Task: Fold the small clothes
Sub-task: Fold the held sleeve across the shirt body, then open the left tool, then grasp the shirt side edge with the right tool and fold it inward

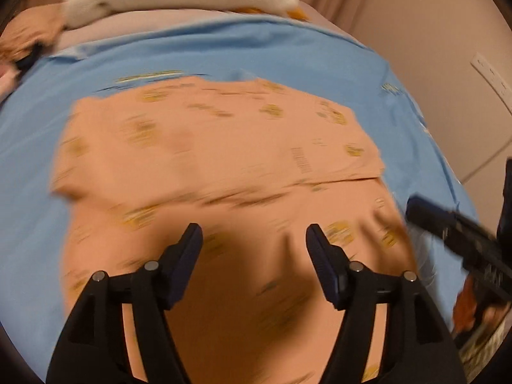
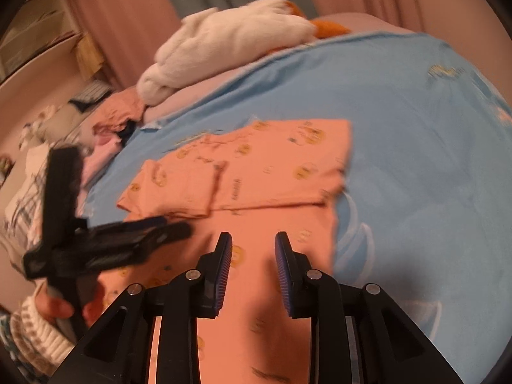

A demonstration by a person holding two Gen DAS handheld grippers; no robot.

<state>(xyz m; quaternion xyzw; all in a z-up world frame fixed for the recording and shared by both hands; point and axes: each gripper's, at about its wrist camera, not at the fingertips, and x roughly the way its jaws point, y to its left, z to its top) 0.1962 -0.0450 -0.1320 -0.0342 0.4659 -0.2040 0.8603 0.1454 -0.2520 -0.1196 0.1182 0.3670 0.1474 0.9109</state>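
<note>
**Both grippers hover open over a partly folded peach garment**

The peach garment [image 1: 220,147], printed with small yellow motifs, lies on a blue sheet [image 1: 288,51] and fills the middle of both wrist views; its far portion is doubled over, with a fold edge running across from about 9 to 3 o'clock, and a sleeve is tucked inward at 9 o'clock in the right wrist view; the near portion lies flat and runs under both cameras.

The left gripper [image 1: 254,236] has its jaws spread wide, with nothing between them and cloth directly below; the right gripper [image 2: 253,241] has its jaws parted more narrowly, also holding nothing; whether either touches the fabric cannot be told through the blur.

A white plush toy [image 2: 224,48] with orange parts rests at 12 o'clock, beyond the sheet; a heap of other clothes [image 2: 118,115] sits at 10 o'clock in the right wrist view.
</note>
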